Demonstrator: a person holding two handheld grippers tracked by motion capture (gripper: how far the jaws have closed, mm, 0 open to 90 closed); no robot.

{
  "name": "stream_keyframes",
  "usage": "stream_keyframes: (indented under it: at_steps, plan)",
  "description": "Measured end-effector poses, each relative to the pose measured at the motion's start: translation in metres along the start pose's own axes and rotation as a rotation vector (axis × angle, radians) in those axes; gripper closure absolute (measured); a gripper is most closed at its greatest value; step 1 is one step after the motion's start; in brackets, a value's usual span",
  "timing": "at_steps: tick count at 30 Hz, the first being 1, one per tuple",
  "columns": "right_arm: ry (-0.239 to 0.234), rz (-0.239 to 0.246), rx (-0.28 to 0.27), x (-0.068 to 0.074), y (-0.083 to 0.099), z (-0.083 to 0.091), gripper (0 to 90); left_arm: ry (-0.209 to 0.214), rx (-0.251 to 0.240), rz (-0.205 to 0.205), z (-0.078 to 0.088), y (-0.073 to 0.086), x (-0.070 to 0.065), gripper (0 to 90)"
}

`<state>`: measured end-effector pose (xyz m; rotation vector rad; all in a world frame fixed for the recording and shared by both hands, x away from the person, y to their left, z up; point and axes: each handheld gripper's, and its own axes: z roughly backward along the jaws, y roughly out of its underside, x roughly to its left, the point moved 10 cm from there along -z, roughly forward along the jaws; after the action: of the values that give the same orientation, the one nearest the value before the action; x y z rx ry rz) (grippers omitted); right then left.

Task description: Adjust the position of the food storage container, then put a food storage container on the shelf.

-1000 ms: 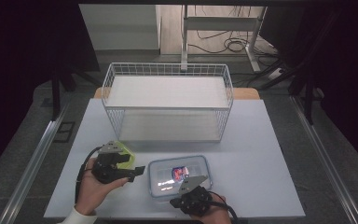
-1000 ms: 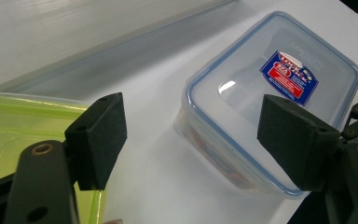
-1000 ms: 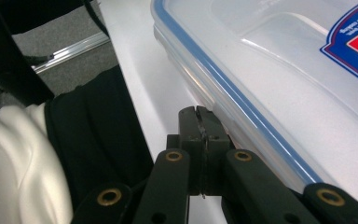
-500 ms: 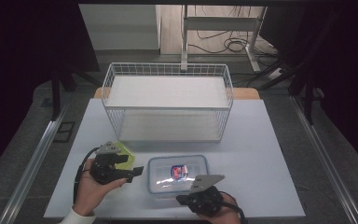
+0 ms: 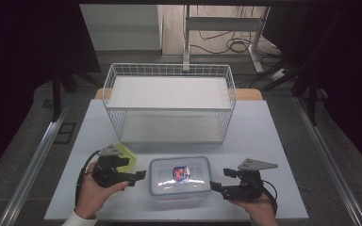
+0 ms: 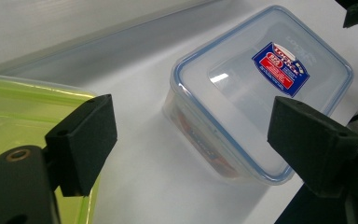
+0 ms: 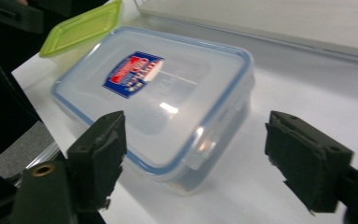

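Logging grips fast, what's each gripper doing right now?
Left gripper: open, holding nothing.
Right gripper: jaws just opened, holding nothing, beside the clear blue-rimmed plastic container.

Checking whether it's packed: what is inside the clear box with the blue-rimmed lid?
Through the clear box nothing distinct shows; its label covers part of the inside.

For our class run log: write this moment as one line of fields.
left tongs: open, beside container | right tongs: just opened, nothing between | clear container: lid on, on table | green lid: flat
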<state>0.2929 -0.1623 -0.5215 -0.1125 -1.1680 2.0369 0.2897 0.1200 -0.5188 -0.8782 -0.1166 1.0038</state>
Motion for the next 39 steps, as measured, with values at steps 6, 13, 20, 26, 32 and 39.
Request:
stream_keyframes:
  at_steps: [6,13,20,26,32,39]
  plan:
    - [0.029,-0.023,-0.020,-0.009,-0.001,0.000,17.6,0.012,-0.009,-0.007,0.000,0.001,-0.003,14.6]
    - [0.022,-0.037,-0.017,-0.011,-0.001,0.001,16.0,0.056,-0.020,0.028,-0.004,0.002,-0.009,12.0]
    - [0.034,-0.036,-0.036,-0.013,-0.003,0.002,13.3,0.102,-0.019,0.067,-0.011,0.005,-0.015,10.5]
    - [0.020,-0.041,-0.025,-0.012,0.000,-0.001,13.6,0.117,-0.013,0.080,-0.016,0.007,-0.020,10.4]
    - [0.011,-0.035,-0.029,-0.008,-0.001,-0.003,14.6,0.207,0.000,0.137,-0.025,0.009,-0.035,10.5]
    - [0.012,-0.040,-0.029,-0.009,0.000,-0.004,15.2,0.248,0.033,0.188,-0.037,0.015,-0.041,10.4]
